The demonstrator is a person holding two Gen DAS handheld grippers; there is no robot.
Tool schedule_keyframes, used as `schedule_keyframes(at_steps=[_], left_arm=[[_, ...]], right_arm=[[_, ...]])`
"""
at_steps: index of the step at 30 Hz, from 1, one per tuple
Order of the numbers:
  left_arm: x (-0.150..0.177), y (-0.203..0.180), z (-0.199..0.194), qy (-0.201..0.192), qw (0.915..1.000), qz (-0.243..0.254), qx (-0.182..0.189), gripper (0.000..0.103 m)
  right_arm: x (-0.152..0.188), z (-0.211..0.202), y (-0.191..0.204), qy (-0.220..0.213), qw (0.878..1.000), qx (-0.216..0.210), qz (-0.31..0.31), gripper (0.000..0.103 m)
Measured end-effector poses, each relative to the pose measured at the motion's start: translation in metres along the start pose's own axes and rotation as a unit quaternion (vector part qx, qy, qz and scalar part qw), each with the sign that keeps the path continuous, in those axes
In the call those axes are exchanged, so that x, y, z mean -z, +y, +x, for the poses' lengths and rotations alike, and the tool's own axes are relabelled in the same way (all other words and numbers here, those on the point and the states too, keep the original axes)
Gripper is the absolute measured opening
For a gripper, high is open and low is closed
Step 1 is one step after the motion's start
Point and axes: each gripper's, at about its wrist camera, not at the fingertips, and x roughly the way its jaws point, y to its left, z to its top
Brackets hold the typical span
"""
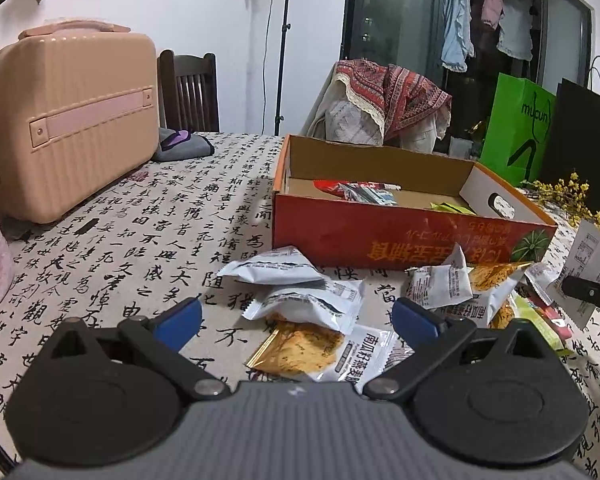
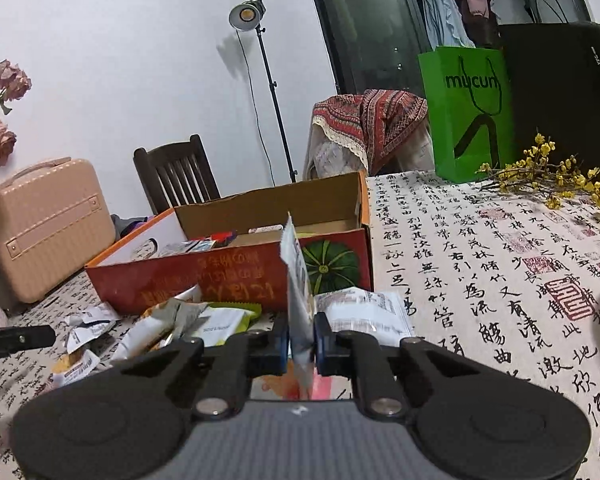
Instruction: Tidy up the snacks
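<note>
An open red cardboard box [image 1: 400,236] stands on the table with a few snack packets inside [image 1: 364,192]. Several snack packets [image 1: 300,304] lie loose in front of it. My left gripper [image 1: 296,320] is open above the white and gold packets, holding nothing. My right gripper [image 2: 301,340] is shut on a snack packet [image 2: 298,280], held upright on edge in front of the box [image 2: 228,276]. Loose packets [image 2: 204,320] lie left of it. The held packet also shows at the right edge of the left wrist view [image 1: 588,264].
A pink hard case [image 1: 68,120] stands at the table's left, with a grey cloth [image 1: 184,146] behind it. A green bag [image 2: 468,112], a black bag [image 2: 560,100] and yellow flowers [image 2: 548,176] stand at the far right. A chair [image 2: 176,172] and lamp stand [image 2: 260,80] are behind the table.
</note>
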Motion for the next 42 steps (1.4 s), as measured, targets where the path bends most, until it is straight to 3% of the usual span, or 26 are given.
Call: schedule_keyframes(at_steps=[10,18,28,30,31,35,36,38,39,42], left_arm=[[0.004,-0.01,0.009,0.022,0.9994,0.017,-0.019,0.103],[-0.003,-0.017,0.043,0.056,0.9971,0.039,-0.034,0.103],[-0.014,-0.007,0.081,0.091,0.9941,-0.025,-0.054,0.103],[-0.012,-0.004,0.08,0.087,0.9944,-0.033,-0.05,0.096],[-0.011,-0.003,0.077,0.082,0.9949,-0.032,-0.049,0.087],[-0.01,-0.001,0.063,0.062,0.997,-0.033,-0.033,0.08],[-0.01,0.0,0.059,0.058,0.9973,-0.032,-0.031,0.073],[-0.009,0.001,0.053,0.052,0.9978,-0.033,-0.025,0.07],[-0.008,0.003,0.049,0.048,0.998,-0.034,-0.021,0.062],[-0.008,0.006,0.04,0.041,0.9985,-0.033,-0.016,0.055]], right_arm=[[0.002,-0.006,0.004,-0.02,1.0,-0.011,-0.012,0.012],[0.004,-0.008,0.002,-0.027,1.0,-0.007,-0.005,0.012],[0.003,-0.005,0.001,-0.021,1.0,-0.003,0.0,0.012],[0.003,-0.005,0.001,-0.02,1.0,-0.002,0.0,0.012],[0.003,-0.005,0.001,-0.02,1.0,-0.002,0.0,0.012],[0.003,-0.004,0.001,-0.018,1.0,-0.002,0.0,0.012],[0.003,-0.004,0.001,-0.018,1.0,-0.001,0.0,0.012],[0.003,-0.003,0.0,-0.018,1.0,0.0,0.002,0.012],[0.003,-0.003,0.0,-0.018,1.0,0.0,0.002,0.012],[0.003,-0.003,0.001,-0.019,1.0,0.001,0.001,0.012]])
